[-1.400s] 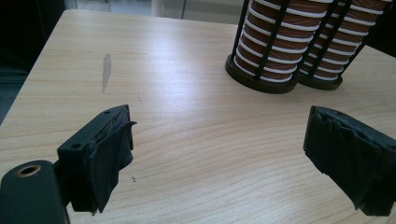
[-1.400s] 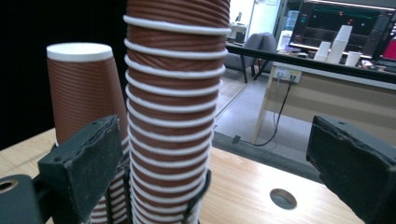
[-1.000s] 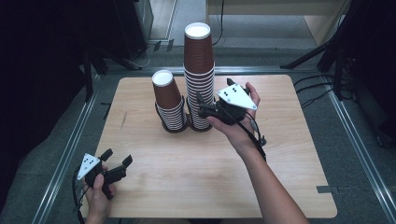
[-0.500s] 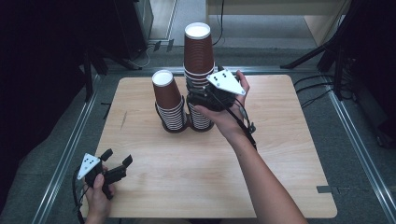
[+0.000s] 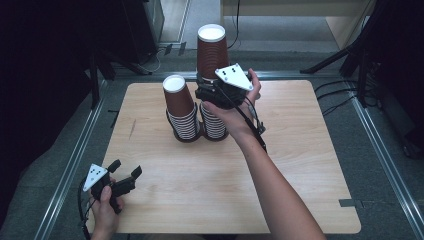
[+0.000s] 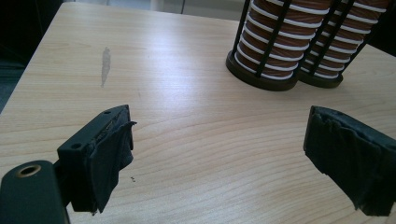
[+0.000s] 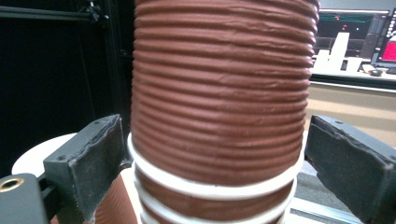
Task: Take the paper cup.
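Centrally, toward the far edge of the surface (image 5: 300, 165), two cup stacks stand side by side in ringed holders. The right gripper (image 5: 216, 92) brackets the tall stack (image 5: 212, 50) partway up; its jaws have just been closing around it, not yet pressing, likely to lift off upper cups. The left gripper (image 5: 122, 180) rests near-left, jaws apart, empty.
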A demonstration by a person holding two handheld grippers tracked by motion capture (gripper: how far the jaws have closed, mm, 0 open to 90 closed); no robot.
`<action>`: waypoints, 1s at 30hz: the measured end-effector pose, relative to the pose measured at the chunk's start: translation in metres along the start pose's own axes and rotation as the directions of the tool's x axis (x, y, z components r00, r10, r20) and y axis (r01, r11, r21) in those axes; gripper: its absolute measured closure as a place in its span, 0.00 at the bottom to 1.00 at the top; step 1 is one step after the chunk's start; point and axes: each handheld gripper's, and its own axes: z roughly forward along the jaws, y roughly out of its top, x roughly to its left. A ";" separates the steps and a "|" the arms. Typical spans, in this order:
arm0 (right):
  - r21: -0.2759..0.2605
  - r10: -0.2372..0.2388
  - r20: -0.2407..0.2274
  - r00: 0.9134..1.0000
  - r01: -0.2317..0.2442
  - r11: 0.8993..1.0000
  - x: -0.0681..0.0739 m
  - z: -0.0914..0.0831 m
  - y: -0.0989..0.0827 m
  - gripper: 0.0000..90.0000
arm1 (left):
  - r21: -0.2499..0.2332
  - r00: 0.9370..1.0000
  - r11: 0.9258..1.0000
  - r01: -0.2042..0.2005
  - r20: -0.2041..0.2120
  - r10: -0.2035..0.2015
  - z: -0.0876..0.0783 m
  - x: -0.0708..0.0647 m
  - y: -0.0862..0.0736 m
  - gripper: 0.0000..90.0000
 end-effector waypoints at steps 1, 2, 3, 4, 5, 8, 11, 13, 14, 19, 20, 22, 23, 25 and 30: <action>-0.006 -0.001 0.001 1.000 0.001 1.000 0.000 0.001 0.001 0.06 | 0.000 1.000 1.000 -0.001 0.001 0.001 0.000 0.000 0.000 0.09; -0.008 0.002 0.002 1.000 -0.002 1.000 0.000 0.002 0.001 0.06 | 0.001 1.000 1.000 -0.001 0.001 0.001 0.000 0.000 0.000 0.09; -0.005 0.001 0.005 1.000 -0.001 1.000 0.001 0.005 0.003 0.05 | 0.001 1.000 1.000 -0.002 0.002 0.002 0.000 0.000 0.000 0.09; -0.005 0.001 0.005 1.000 -0.001 1.000 0.001 0.005 0.003 0.05 | 0.001 1.000 1.000 -0.002 0.002 0.002 0.000 0.000 0.000 0.09; -0.005 0.002 0.007 1.000 -0.002 1.000 0.001 0.006 0.004 0.05 | 0.002 1.000 1.000 -0.002 0.002 0.002 0.000 0.000 0.000 0.09; -0.008 0.001 0.012 1.000 -0.001 1.000 0.002 0.011 0.007 0.06 | 0.002 1.000 1.000 -0.005 0.003 0.005 0.000 0.000 0.000 0.09; 0.001 0.013 0.019 1.000 -0.013 1.000 0.003 0.015 0.008 0.06 | 0.004 1.000 1.000 -0.008 0.005 0.008 0.000 0.000 0.000 0.09; 0.009 0.022 0.022 1.000 -0.022 1.000 0.003 0.018 0.009 0.06 | 0.004 1.000 1.000 -0.008 0.007 0.008 0.001 0.000 0.000 0.09; 0.010 0.021 0.023 1.000 -0.021 1.000 0.003 0.020 0.009 0.06 | 0.004 1.000 1.000 -0.008 0.007 0.008 0.001 0.000 0.000 0.09; 0.010 0.018 0.028 0.999 -0.019 1.000 0.004 0.022 0.010 0.08 | 0.002 1.000 1.000 -0.003 0.010 0.003 0.001 0.000 0.000 0.09; 0.010 0.018 0.028 0.999 -0.019 1.000 0.004 0.022 0.010 0.08 | 0.002 1.000 1.000 -0.003 0.010 0.003 0.001 0.000 0.000 0.09; 0.013 0.017 0.032 0.999 -0.017 1.000 0.004 0.022 0.010 0.08 | 0.002 1.000 1.000 -0.004 0.010 0.004 0.001 0.000 0.000 0.09; 0.013 0.017 0.032 0.999 -0.017 1.000 0.004 0.022 0.010 0.08 | 0.003 1.000 1.000 -0.007 0.012 0.007 0.001 0.000 0.000 0.09; 0.015 0.016 0.030 0.999 -0.016 1.000 0.003 0.022 0.011 0.09 | 0.004 1.000 1.000 -0.010 0.013 0.010 0.001 0.000 0.000 0.09; 0.029 0.014 0.029 0.999 -0.015 0.999 0.003 0.023 0.014 0.09 | 0.004 1.000 1.000 -0.008 0.015 0.008 0.001 0.000 0.000 0.09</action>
